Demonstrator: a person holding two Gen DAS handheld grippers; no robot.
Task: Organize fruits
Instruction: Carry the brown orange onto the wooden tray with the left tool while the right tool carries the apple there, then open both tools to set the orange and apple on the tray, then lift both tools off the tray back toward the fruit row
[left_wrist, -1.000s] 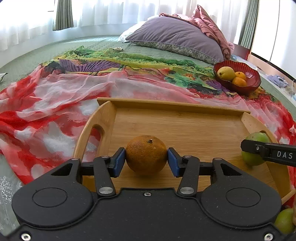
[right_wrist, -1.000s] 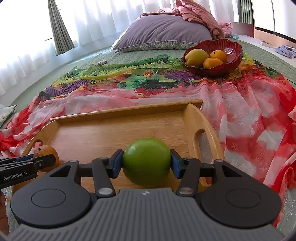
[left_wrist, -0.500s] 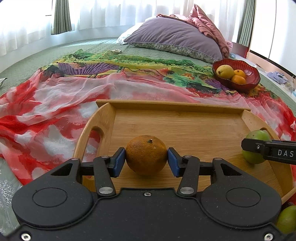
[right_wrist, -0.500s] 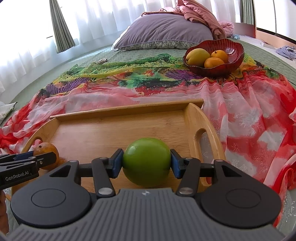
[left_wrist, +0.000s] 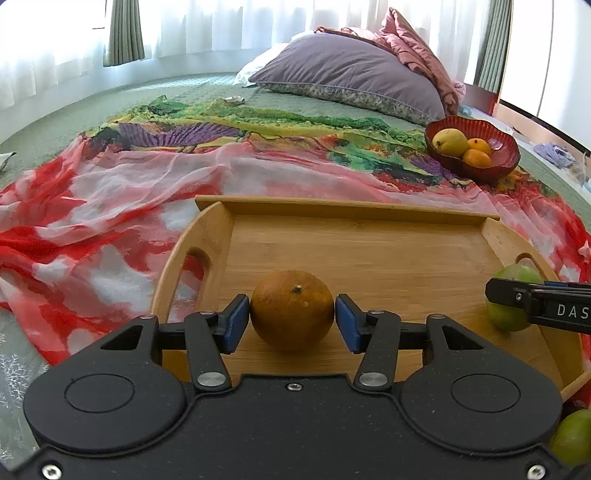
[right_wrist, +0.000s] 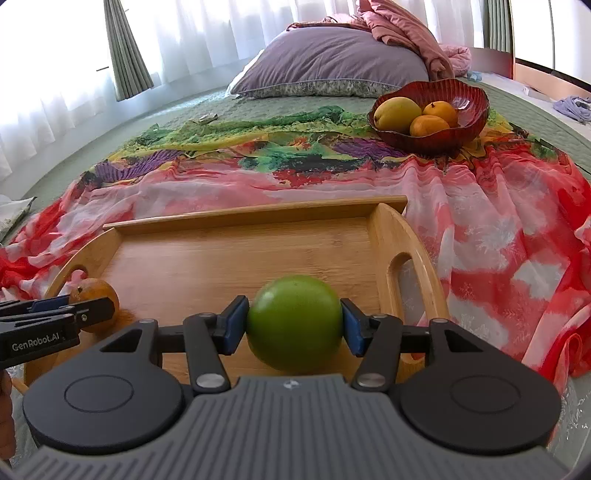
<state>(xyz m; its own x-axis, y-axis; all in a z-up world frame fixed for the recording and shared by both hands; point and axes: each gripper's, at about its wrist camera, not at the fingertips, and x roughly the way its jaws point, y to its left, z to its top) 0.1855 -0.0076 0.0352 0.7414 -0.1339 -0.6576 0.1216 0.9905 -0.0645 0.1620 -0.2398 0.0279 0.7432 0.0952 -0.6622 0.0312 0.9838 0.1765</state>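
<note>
My left gripper is shut on a brownish orange over the near left part of a wooden tray. My right gripper is shut on a green round fruit over the near right part of the same tray. Each gripper shows at the edge of the other view, with the green fruit and the orange in it. A red bowl holding a yellow mango and two oranges sits beyond the tray on the right.
The tray lies on a red, white and multicoloured scarf spread over a green bed. A purple pillow lies at the back. Another green fruit shows at the lower right edge of the left wrist view.
Both grippers have lifted slightly with their fruits; the tray and bowl sit a little lower and farther in view. Both grips are unchanged.
</note>
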